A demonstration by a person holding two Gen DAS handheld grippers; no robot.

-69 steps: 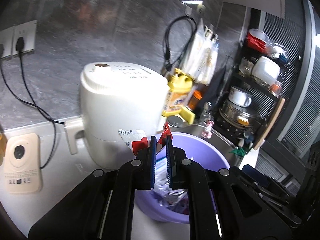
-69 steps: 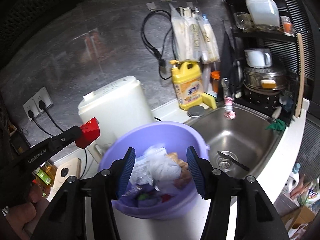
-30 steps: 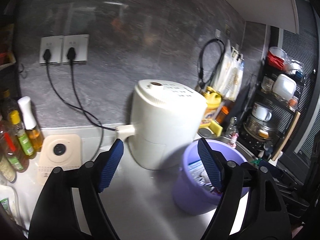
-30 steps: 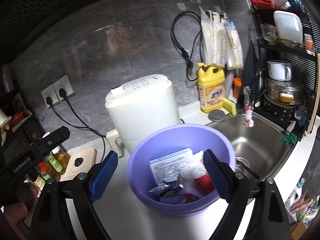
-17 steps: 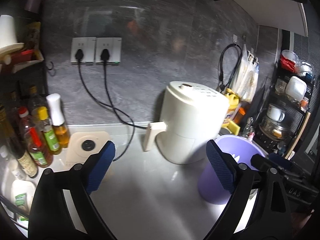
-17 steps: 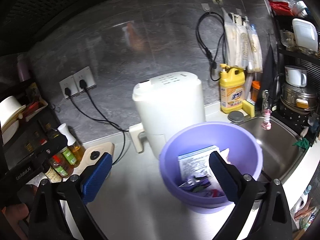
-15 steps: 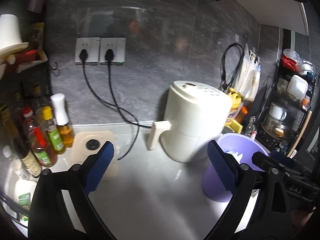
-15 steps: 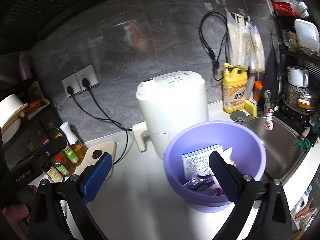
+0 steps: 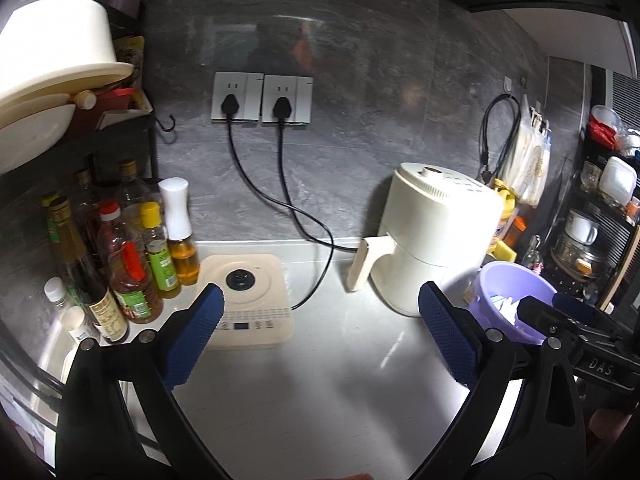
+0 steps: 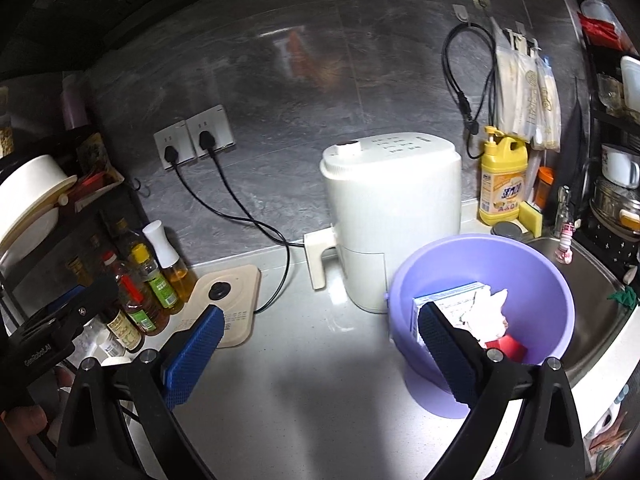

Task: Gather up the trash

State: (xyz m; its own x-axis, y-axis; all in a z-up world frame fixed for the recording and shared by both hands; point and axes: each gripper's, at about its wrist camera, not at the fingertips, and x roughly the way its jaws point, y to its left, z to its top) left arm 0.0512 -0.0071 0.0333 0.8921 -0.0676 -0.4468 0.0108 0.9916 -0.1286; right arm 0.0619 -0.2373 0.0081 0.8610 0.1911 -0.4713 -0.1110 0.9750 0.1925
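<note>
Purple bin of trash sits behind the right tongs' wide-apart, empty right finger.

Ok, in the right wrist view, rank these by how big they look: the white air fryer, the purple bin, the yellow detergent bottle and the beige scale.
1. White air fryer and purple bin: alike, and the bin sits nearer the camera, so unranked.
2. Beige scale.
3. Yellow detergent bottle, though farthest back.

Left gripper and right gripper both hover tilted downward, jaws spread wide, nothing between them.
</note>
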